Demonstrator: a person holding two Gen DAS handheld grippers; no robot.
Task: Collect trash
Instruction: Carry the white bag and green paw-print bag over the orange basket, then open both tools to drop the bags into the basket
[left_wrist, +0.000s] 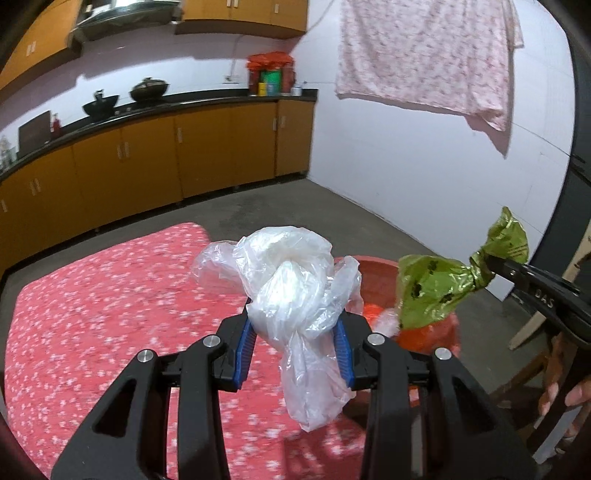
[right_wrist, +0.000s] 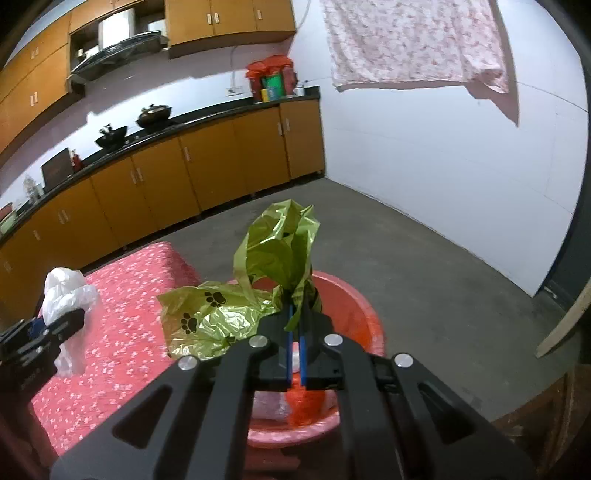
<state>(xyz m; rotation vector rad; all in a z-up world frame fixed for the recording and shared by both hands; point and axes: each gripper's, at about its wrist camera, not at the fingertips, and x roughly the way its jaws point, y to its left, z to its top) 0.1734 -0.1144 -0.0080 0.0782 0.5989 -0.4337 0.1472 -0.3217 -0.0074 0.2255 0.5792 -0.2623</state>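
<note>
- Even indoor light, moderately bright, source not in view.
- Hanging floral cloth (left_wrist: 424, 55) throws a soft shadow on the white wall (left_wrist: 406, 158) beyond both tongs.
- Glare on the green bag (right_wrist: 218, 321) in the right tongs; clear plastic bag (left_wrist: 295, 288) nearly blown out.
- Motion blur on the red floral cover (left_wrist: 110, 302).
- Strong fisheye bend, dark vignette at the corners.
</note>
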